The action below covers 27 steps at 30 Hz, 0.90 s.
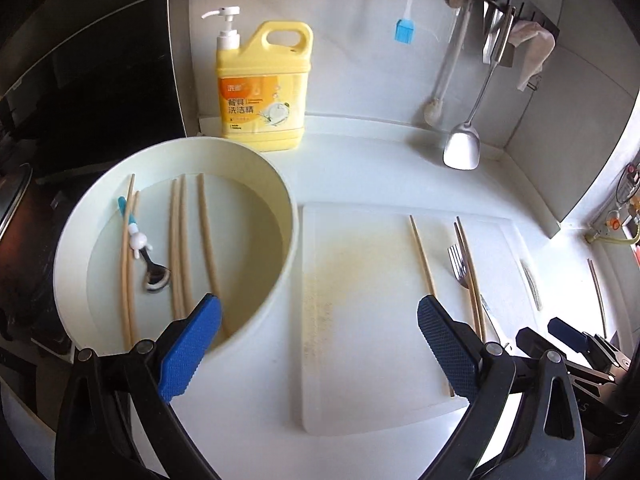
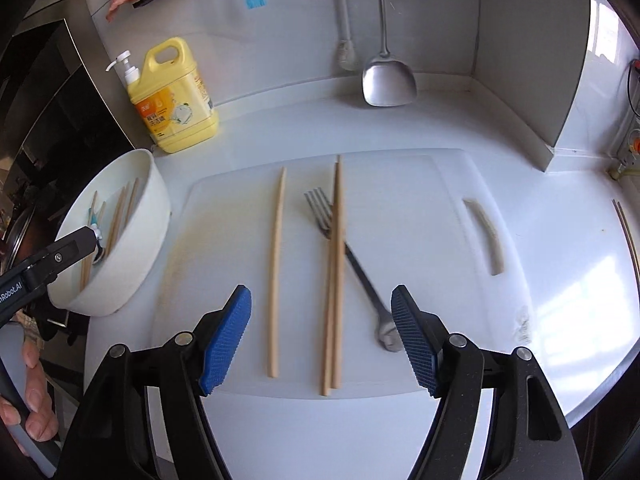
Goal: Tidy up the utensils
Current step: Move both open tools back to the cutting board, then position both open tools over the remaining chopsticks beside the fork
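My right gripper (image 2: pixel 322 338) gapes empty over paired chopsticks (image 2: pixel 335 280); fork (image 2: pixel 344 248) underneath at one o'clock may drag along. Left gripper (image 1: pixel 320 344) open too.

"餐具洗洁精" on yellow detergent bottle (image 1: pixel 262 92)

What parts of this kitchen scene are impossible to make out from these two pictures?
- Fork: in the right wrist view its neck runs under the paired chopsticks, and its handle end is blurred.
- Small spoon in the white bowl: in the right wrist view the left gripper's arm covers most of it.
- Chopsticks in the bowl: in the left wrist view their near ends sit behind the left gripper.
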Tool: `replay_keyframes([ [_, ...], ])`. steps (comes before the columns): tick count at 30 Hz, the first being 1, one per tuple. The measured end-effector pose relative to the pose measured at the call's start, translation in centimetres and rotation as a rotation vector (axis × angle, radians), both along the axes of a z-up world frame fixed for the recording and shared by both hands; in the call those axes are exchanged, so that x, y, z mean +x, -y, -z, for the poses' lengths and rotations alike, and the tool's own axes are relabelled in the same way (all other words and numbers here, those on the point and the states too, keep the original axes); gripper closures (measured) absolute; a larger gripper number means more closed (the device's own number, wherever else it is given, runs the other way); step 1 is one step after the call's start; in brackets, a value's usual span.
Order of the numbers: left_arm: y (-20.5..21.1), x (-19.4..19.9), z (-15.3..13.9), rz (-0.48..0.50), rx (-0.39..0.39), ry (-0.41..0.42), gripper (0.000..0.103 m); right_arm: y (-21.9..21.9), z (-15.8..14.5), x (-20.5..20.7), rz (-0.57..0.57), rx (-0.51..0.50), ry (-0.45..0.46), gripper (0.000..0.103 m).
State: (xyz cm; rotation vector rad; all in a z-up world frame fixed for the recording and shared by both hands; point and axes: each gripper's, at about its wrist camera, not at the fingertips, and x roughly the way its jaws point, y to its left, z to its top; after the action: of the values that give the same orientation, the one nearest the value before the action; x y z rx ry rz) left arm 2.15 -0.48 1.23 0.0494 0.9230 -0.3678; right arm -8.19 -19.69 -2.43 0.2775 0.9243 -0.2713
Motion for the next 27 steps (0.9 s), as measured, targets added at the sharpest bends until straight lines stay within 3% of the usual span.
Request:
replay_keyframes([
  [9,5.7,-3.2,2.9,-0.105,0.062,-0.007,0.006,6.1,3.1,-1.0,-0.09,-0.003,0.02,0.034],
  [16,7.2,-2.6,4.9,-0.131,0.08,0.022,0.006,6.5,5.0,1.2,-0.095,0.011,0.067,0.034],
  [21,8.2,-2.1,6.5,-0.093,0.1,0.044,0.006,6.2,6.1,2.3,-0.074,-0.01,0.102,0.034],
  [27,8.2,-1.6,7.5,-0.102,0.067,0.07,0.006,5.6,6.9,3.0,-0.09,-0.029,0.114,0.034],
])
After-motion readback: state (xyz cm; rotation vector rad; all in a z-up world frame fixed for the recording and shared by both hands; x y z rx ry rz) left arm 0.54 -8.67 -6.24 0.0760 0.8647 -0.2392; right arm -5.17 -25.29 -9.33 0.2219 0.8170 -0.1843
